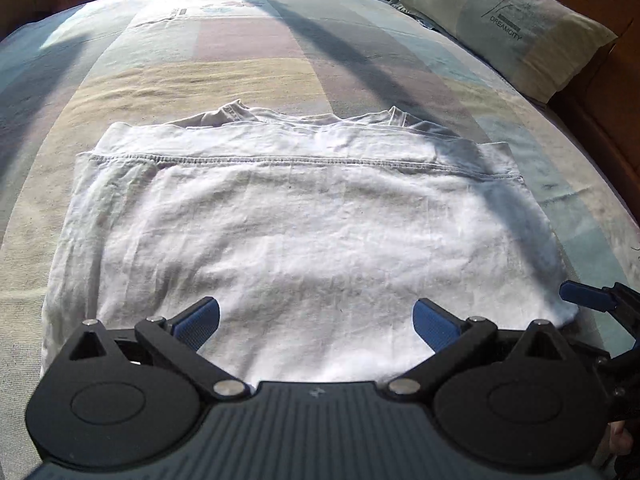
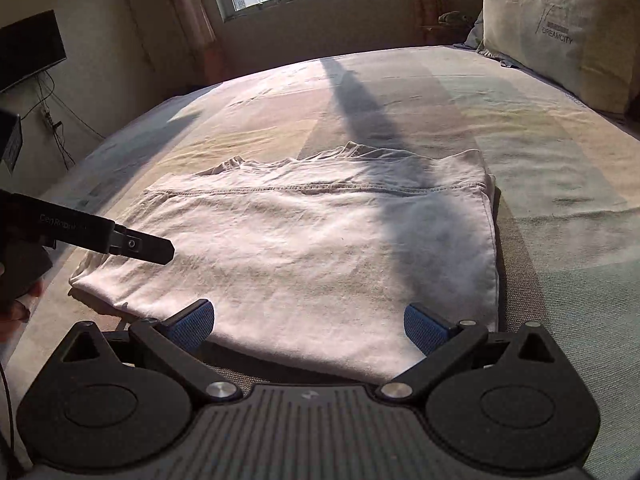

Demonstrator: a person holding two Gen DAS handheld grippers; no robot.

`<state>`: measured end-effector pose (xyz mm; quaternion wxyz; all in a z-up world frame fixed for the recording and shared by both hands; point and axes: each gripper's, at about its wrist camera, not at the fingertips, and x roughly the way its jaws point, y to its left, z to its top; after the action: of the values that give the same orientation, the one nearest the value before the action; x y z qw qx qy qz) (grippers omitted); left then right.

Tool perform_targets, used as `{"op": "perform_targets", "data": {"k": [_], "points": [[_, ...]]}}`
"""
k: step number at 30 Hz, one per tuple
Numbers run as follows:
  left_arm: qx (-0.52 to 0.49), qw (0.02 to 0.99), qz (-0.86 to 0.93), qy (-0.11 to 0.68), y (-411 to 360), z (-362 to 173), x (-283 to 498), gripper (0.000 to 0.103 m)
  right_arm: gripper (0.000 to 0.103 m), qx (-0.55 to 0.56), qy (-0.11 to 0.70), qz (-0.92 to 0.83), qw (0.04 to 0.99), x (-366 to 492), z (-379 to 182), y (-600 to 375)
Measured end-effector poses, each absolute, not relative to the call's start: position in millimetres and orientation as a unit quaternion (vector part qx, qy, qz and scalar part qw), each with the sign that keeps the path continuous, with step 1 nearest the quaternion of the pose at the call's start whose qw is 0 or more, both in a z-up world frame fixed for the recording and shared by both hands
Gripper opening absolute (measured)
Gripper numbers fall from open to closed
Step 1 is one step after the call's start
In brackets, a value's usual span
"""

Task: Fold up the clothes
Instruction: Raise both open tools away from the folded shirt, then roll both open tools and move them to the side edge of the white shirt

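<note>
1. Left wrist view: my left gripper point(image 1: 316, 322) spread wide, gripping nothing, over the near edge of the folded white shirt point(image 1: 304, 220) at frame centre on the bed point(image 1: 240, 68); pillow point(image 1: 508, 24) upper right.
2. Right wrist view: my right gripper point(image 2: 308, 326) spread wide, empty, at the shirt's near edge.

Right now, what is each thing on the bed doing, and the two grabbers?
White cotton shirt: folded over once, flat, hem seam on top.
Pale printed pillow: propped at the headboard.
Left hand-held gripper: open, empty, above the shirt.
Right hand-held gripper: open, empty, at the shirt's near edge.
</note>
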<state>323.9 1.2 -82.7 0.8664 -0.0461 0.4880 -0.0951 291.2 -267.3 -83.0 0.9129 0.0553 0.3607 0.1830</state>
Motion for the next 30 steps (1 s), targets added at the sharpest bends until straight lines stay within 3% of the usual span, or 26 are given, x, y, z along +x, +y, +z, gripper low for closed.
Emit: {"op": "perform_targets", "data": {"k": [3, 7, 17, 23, 25, 30], "points": [[-0.084, 0.868, -0.08, 0.482, 26, -102, 298, 0.102, 0.103, 0.055, 0.358, 0.186, 0.913, 294, -81, -262], [-0.104, 0.869, -0.091, 0.476, 42, -90, 282, 0.102, 0.103, 0.06, 0.358, 0.189, 0.913, 299, -79, -257], [-0.126, 0.874, -0.071, 0.463, 67, -99, 286, 0.102, 0.103, 0.03, 0.383, 0.188, 0.904, 311, -91, -234], [-0.093, 0.892, -0.072, 0.436, 71, -88, 280, 0.102, 0.103, -0.008, 0.401, 0.172, 0.9, 309, -112, -232], [-0.099, 0.879, -0.071, 0.461, 78, -101, 286, 0.102, 0.103, -0.036, 0.393, 0.171, 0.903, 302, -116, -227], [-0.015, 0.898, -0.075, 0.433, 70, -88, 274, 0.102, 0.103, -0.075, 0.375, 0.174, 0.908, 290, -120, -225]]}}
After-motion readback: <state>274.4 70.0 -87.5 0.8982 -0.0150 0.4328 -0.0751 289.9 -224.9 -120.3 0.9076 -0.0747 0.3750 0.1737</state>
